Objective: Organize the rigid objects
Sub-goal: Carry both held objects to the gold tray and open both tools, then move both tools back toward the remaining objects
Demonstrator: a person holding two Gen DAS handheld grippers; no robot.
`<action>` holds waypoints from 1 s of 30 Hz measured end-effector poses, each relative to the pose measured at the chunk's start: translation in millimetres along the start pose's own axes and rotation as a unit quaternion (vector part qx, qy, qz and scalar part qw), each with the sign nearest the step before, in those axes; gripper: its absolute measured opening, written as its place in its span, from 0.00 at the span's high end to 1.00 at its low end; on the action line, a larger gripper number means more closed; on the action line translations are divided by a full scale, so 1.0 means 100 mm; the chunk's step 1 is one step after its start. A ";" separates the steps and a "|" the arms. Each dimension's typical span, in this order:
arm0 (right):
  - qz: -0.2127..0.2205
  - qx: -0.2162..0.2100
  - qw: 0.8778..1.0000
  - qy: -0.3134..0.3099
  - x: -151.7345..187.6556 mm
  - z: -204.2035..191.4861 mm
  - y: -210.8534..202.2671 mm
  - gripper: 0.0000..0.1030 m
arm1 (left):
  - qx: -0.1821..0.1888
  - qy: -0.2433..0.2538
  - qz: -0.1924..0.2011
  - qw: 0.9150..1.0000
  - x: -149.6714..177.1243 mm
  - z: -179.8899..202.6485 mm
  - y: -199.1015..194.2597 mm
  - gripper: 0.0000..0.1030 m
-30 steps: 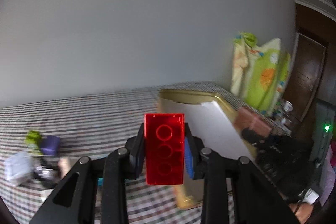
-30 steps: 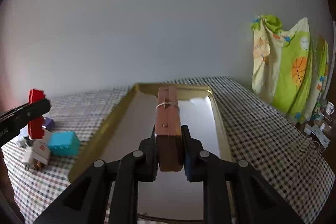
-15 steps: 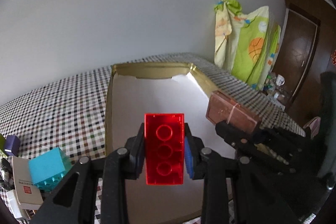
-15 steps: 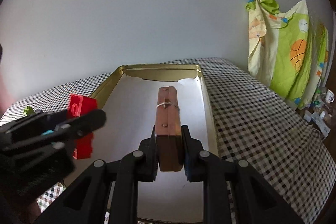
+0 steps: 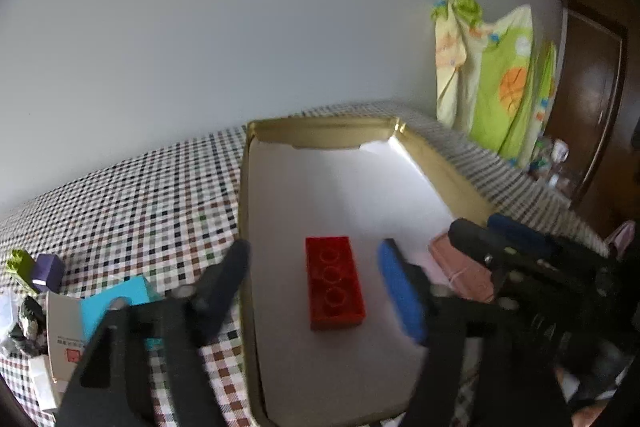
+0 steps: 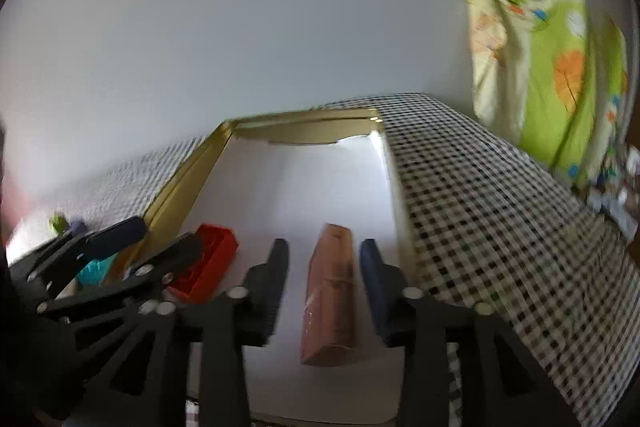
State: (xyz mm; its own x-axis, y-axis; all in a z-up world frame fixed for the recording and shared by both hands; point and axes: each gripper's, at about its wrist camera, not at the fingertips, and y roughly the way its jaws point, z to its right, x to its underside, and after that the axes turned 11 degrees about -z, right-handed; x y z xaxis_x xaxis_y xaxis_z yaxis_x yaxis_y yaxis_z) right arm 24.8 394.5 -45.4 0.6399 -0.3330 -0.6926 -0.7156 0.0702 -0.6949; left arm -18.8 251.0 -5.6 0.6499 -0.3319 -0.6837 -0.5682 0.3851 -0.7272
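Left wrist view: the left gripper [image 5: 316,279] now stands wide open and holds nothing. Half a second ago it was clamped on the red brick [image 5: 334,283], which stood upright between the fingers; now the brick lies flat, studs up, on the white floor of the gold tray [image 5: 436,167], between the spread fingers and touching neither. To the right the right gripper [image 5: 496,239] reaches into the tray, and the brown block [image 5: 460,271] lies on the tray floor just under it, partly hidden by its fingers. On the checked cloth [image 5: 140,203] left of the tray sit a teal block [image 5: 120,297], a white box [image 5: 66,339], a purple cube [image 5: 50,273] and a green piece [image 5: 20,263]. The teal block and white box are touching; the purple cube and green piece lie near them, farther left. A green and yellow cloth [image 5: 496,83] hangs at the far right.

Right wrist view: the right gripper [image 6: 324,279] is likewise spread wide and empty. The brown block [image 6: 330,295], gripped on edge in the earlier frame, now lies lengthwise on the tray [image 6: 180,187] floor between the fingers, clear of both. The picture is blurred here, so whether the block lies quite flat I cannot tell. At left the left gripper [image 6: 160,239] is in the tray with its fingers apart, and the red brick [image 6: 208,263] lies beside and partly behind them, near the tray's left wall. The teal block [image 6: 94,269] shows past those fingers, outside the tray. The checked cloth [image 6: 500,211] runs along the right.
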 end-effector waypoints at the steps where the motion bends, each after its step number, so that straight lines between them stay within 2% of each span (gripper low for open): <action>1: 0.007 -0.005 1.000 0.012 0.01 0.04 -0.02 0.50 | -0.013 -0.008 0.009 1.000 0.01 -0.03 -0.04 0.01; 3: 0.025 -0.025 0.999 0.037 0.02 0.12 -0.08 0.46 | -0.028 -0.013 0.037 0.999 0.05 -0.09 -0.14 0.00; 5: 0.035 -0.031 0.998 0.044 0.03 0.11 -0.10 0.39 | -0.027 -0.006 0.045 0.999 0.07 -0.13 -0.19 0.00; 7: 0.040 -0.020 0.999 0.031 0.03 0.03 -0.12 0.34 | -0.032 -0.005 0.054 0.998 0.11 -0.18 -0.23 0.00; 10: 0.062 0.011 0.998 0.010 0.04 -0.08 -0.18 0.33 | -0.036 -0.009 0.058 0.998 0.16 -0.29 -0.27 0.00; 17: 0.168 0.079 0.983 -0.004 0.20 -0.30 -0.48 0.32 | -0.060 -0.025 0.065 0.996 0.27 -0.59 -0.36 0.00; 19: 0.169 0.087 0.982 -0.014 0.22 -0.41 -0.47 0.31 | -0.072 -0.029 0.068 0.995 0.30 -0.69 -0.38 0.00; 24: 0.157 0.041 0.987 -0.023 0.24 -0.68 -0.40 0.31 | -0.093 -0.044 0.069 0.992 0.39 -1.00 -0.45 0.00; 30: 0.149 0.028 0.986 -0.064 0.31 -1.04 -0.34 0.31 | -0.118 -0.059 0.067 0.989 0.48 -1.34 -0.50 0.00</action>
State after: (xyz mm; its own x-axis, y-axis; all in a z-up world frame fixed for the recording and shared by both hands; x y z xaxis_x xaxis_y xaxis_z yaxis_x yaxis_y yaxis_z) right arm 39.3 284.0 -23.1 0.4370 -0.1681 -0.8836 -0.8625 0.2003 -0.4647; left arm -27.0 100.6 -10.7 0.6079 -0.1832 -0.7726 -0.7457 0.2025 -0.6348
